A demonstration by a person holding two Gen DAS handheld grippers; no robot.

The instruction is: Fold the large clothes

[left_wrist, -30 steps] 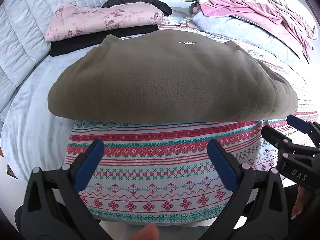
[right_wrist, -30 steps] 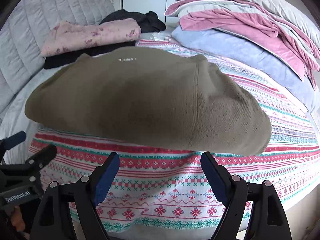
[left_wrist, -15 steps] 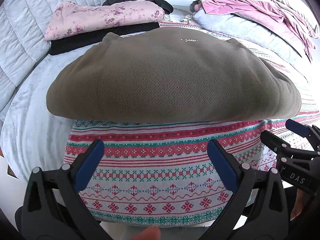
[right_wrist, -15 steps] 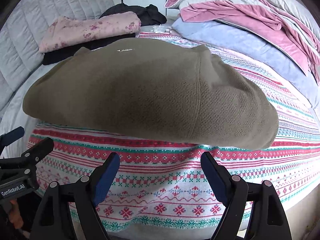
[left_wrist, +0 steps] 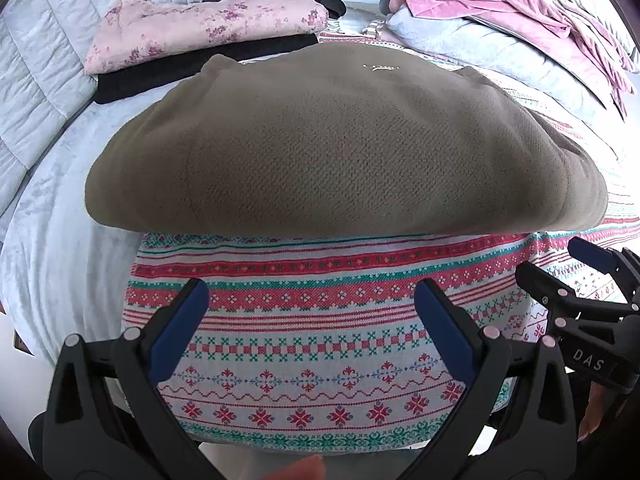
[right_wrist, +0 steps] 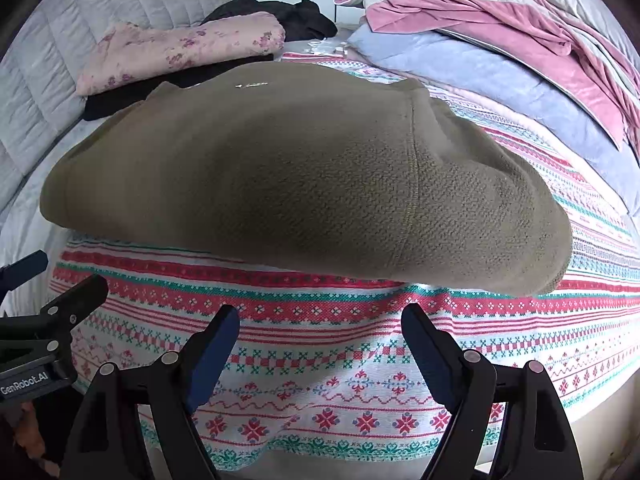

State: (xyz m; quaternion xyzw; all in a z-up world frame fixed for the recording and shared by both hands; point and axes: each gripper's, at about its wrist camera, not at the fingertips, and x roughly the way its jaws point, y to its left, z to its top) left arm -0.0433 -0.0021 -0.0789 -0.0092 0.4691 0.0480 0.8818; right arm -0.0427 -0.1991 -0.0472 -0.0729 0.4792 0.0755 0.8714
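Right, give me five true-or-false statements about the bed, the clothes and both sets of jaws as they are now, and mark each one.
1. The olive fleece lies folded on the patterned blanket. True.
2. The left gripper is clamped on the fleece's hem. False: its jaws stand open, short of the fleece and holding nothing.
3. A pink floral garment sits on top of a black one behind the fleece. True.
4. The right gripper holds a corner of the blanket. False: its jaws are open and empty above the blanket.
5. The pile of pink and blue bedding lies on the left side of the bed. False: it is on the right, and the grey quilted headboard is on the left.
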